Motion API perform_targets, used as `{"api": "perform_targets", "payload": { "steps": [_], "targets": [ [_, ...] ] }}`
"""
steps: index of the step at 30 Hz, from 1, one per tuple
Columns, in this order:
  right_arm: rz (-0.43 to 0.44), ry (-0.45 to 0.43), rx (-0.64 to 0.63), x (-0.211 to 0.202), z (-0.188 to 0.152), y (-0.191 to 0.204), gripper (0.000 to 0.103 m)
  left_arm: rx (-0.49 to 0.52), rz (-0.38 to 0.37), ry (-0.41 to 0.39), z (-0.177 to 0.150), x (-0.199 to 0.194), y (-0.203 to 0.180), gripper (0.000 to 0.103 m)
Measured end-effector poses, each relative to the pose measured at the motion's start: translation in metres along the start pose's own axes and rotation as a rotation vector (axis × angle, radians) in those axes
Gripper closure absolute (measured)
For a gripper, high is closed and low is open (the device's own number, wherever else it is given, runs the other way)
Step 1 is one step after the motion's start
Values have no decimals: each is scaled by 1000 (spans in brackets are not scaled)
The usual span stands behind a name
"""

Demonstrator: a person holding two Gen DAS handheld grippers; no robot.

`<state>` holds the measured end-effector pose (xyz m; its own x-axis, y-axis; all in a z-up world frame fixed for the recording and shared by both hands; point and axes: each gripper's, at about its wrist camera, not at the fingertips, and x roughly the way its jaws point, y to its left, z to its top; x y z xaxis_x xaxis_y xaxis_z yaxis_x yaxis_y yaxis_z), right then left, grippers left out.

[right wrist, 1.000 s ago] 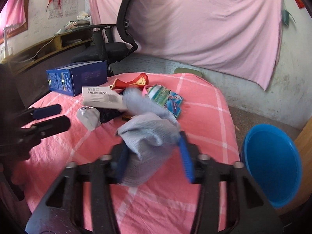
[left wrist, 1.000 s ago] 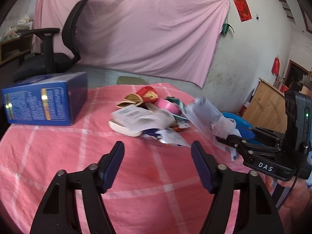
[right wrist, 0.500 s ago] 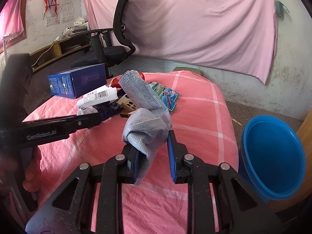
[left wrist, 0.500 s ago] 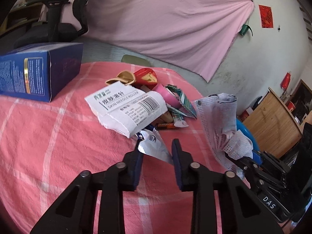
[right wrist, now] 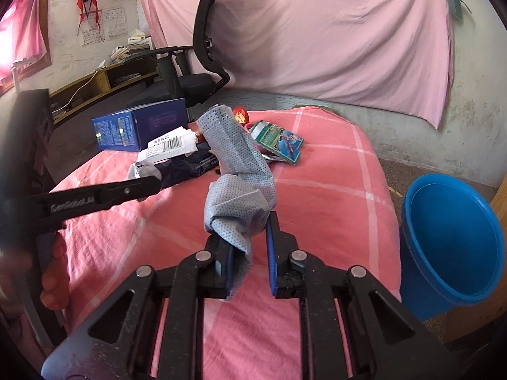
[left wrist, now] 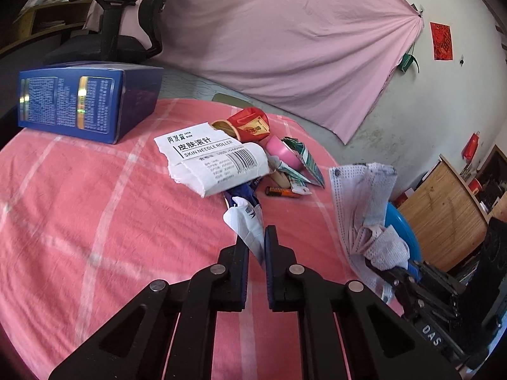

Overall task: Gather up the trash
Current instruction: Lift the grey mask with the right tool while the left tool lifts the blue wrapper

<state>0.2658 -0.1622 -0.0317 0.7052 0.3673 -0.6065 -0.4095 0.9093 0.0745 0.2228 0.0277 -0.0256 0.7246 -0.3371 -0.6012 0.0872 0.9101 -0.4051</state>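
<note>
Both tongs have narrowed: left gripper (left wrist: pixel 256 237) is closing on the crumpled white-and-blue wrapper (left wrist: pixel 245 218); right gripper (right wrist: pixel 248 237) is closing on the grey-blue perforated cloth (right wrist: pixel 237 183), nearer the blue plastic bucket (right wrist: pixel 450 240) at its right.

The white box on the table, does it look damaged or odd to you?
Yes. The white box labelled as a skin needle roller is torn and crushed, its edges ragged, and it lies tilted on top of the other litter rather than flat on the pink cloth.

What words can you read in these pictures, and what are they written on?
"SKIN NEEDLE ROLLER": white packet, under Chinese characters.
"DAS": right gripper, on its body.
"GenRobot.AI": left gripper, on its arm.
Blue box, green wrapper, red wall sign: too small to read.
</note>
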Motion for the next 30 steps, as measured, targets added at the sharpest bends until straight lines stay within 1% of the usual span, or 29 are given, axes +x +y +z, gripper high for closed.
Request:
{"api": "perform_targets", "payload": {
  "steps": [5,11,16,23,30],
  "targets": [
    [8,-16,-9,-8,-6,9,65,20,27,3,-17,-24,-5,97],
    [18,-48,-16,-19,-10,17,65,46,65,3,-35,-38,-20,98],
    [37,-70,-16,-26,-15,19,65,90,70,8,-53,-52,-26,98],
    [53,-127,8,-45,-22,17,65,97,69,8,-69,-70,-29,98],
    [38,-161,15,-58,-28,15,65,182,55,0,-84,-74,-54,99]
  ]
}}
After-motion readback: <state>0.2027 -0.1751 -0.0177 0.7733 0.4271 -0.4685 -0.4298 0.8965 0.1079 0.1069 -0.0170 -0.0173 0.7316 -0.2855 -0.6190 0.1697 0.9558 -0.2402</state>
